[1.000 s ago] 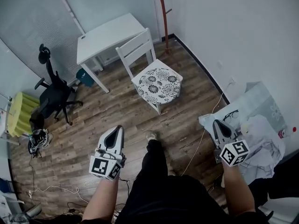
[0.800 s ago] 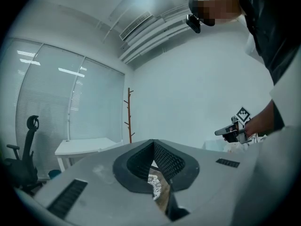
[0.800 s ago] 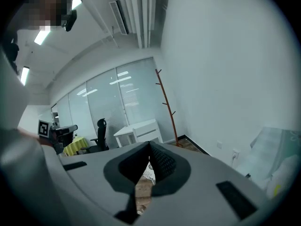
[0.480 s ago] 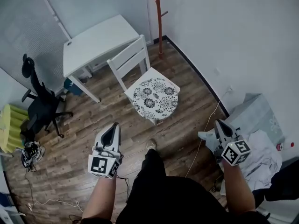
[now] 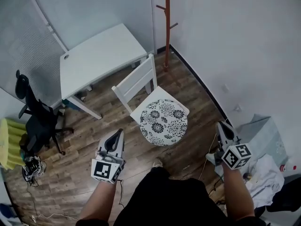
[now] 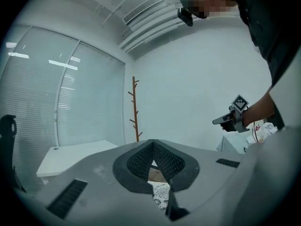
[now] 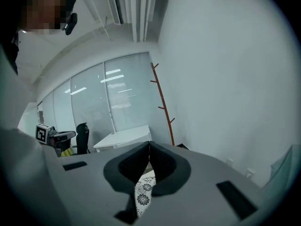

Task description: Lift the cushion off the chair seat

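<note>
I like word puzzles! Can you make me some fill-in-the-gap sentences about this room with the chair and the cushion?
1. The flowery cushion lies on the seat of the white ____.
2. Just beyond that stands a plain white ____.
3. The left gripper and the right gripper are off the cushion, each with its jaws ____.

Missing words: chair; table; shut.

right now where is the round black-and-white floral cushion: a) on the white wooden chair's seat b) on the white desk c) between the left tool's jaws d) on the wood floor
a: the round black-and-white floral cushion lies flat on the seat of the white wooden chair.
</note>
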